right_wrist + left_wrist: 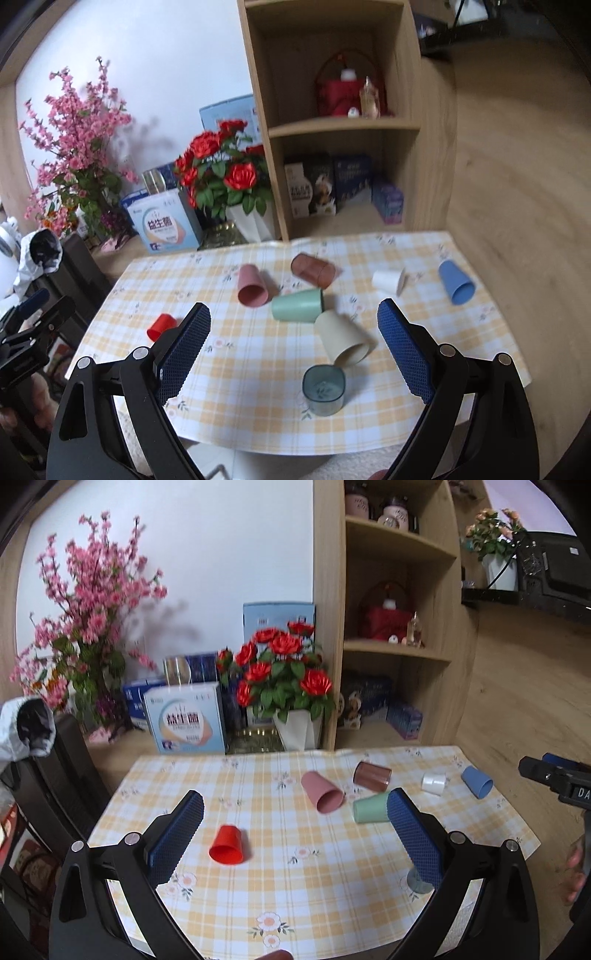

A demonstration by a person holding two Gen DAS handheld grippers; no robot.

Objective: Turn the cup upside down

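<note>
So the only cup standing mouth-up is the translucent teal glass cup (pixel 324 388), near the front edge of the yellow checked tablecloth (pixel 236 369), between the right gripper (pixel 293 325) fingers but lower down, untouched. Both the right and the left gripper (pixel 295 812) hang spread wide, holding nothing. Just behind it a cream plastic cup (pixel 343 339) lies on its side, same as the green (pixel 297 304), pink (pixel 252 285), brown (pixel 314 270), white (pixel 388 281), blue (pixel 456 282) and red (pixel 227 844) ones. Nothing looks flipped yet, I'd say.
</note>
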